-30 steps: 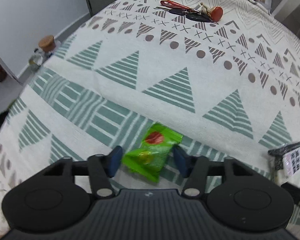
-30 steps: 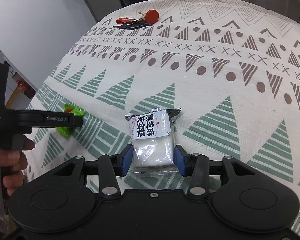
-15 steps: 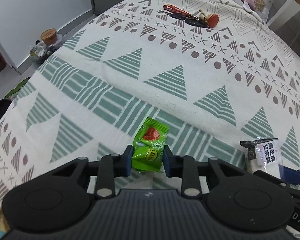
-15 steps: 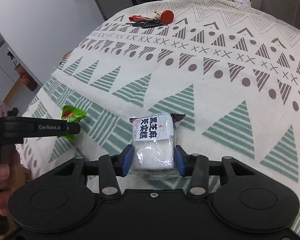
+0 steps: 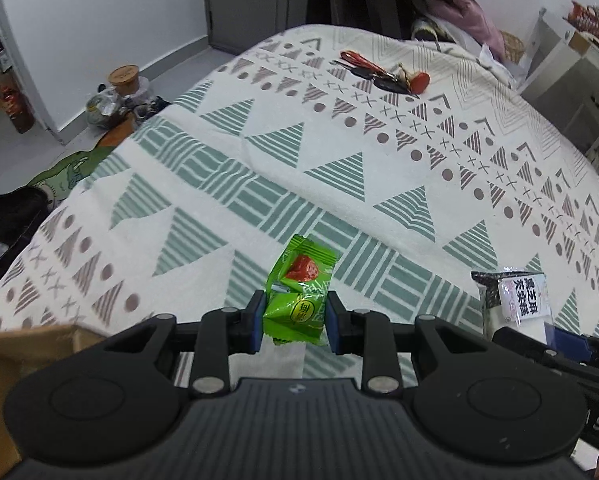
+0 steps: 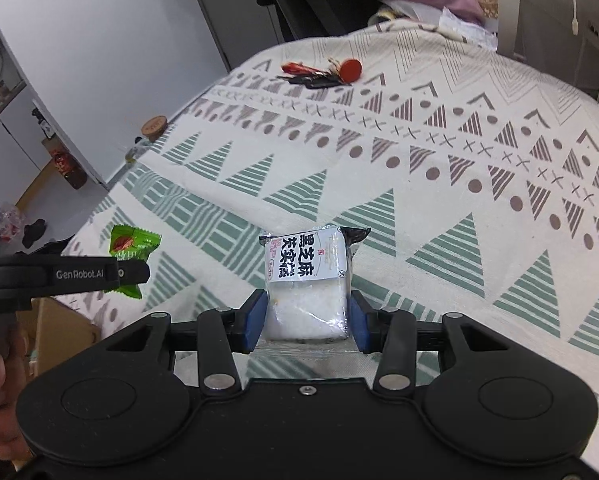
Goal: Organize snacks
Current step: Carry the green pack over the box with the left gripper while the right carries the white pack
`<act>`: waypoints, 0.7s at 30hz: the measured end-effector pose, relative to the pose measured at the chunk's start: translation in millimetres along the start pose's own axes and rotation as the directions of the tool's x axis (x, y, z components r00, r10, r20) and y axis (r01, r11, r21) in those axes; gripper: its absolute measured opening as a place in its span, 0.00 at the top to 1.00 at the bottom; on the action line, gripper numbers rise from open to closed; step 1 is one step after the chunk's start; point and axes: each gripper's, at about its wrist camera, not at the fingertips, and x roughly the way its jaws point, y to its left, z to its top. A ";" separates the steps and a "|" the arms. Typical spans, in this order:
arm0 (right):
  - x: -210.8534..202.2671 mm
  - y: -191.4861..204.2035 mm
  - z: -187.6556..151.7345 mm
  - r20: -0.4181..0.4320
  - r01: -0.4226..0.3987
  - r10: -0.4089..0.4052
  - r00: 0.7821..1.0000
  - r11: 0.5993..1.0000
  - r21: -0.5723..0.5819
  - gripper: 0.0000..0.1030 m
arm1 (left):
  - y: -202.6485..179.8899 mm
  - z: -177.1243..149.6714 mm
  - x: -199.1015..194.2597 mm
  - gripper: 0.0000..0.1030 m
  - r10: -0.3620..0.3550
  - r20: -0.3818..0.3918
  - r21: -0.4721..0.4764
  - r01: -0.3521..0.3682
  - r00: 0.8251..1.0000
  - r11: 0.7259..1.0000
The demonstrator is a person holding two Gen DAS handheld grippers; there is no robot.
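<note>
My left gripper (image 5: 295, 322) is shut on a small green candy packet (image 5: 299, 292) with a red fruit picture, held above the patterned cloth. The same green packet (image 6: 133, 246) shows at the left of the right wrist view, pinched by the left gripper's fingers (image 6: 99, 274). My right gripper (image 6: 305, 322) is shut on a clear packet of white cake with a black-lettered label (image 6: 307, 280), also lifted off the cloth. That white cake packet (image 5: 515, 300) appears at the right edge of the left wrist view.
A cloth with green triangles and brown dots (image 5: 339, 168) covers the surface. A bunch of keys with a red tag (image 5: 383, 74) lies at its far end. A cardboard box (image 5: 19, 344) sits low at the near left. Jars and clutter (image 5: 119, 92) stand on the floor to the left.
The left gripper closed on the green packet and lifted it. Both grippers have risen and drawn back from the cloth with their packets; a cardboard box has come into view.
</note>
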 end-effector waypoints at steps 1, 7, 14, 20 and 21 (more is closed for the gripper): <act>-5.0 3.1 -1.5 0.004 0.000 0.000 1.000 1.000 -0.009 0.58 | 2.1 -3.0 -5.1 0.72 0.003 0.003 -0.007 -0.003 1.000 1.000; -29.3 20.9 -7.6 0.026 -0.015 0.017 1.000 0.999 -0.049 0.58 | 18.7 -22.0 -38.0 0.72 0.017 0.030 -0.048 -0.015 0.999 0.999; -54.5 48.7 -13.1 0.051 -0.047 0.051 0.997 0.995 -0.091 0.58 | 42.2 -41.3 -76.3 0.72 0.048 0.061 -0.083 -0.042 0.997 0.996; -72.2 76.6 -18.1 0.061 -0.088 0.098 0.993 0.986 -0.144 0.58 | 67.5 -58.4 -105.5 0.72 0.078 0.080 -0.115 -0.069 0.994 0.991; -74.4 80.4 -18.7 0.062 -0.094 0.104 0.993 0.984 -0.150 0.58 | 71.2 -60.5 -108.8 0.72 0.088 0.077 -0.120 -0.078 0.993 0.990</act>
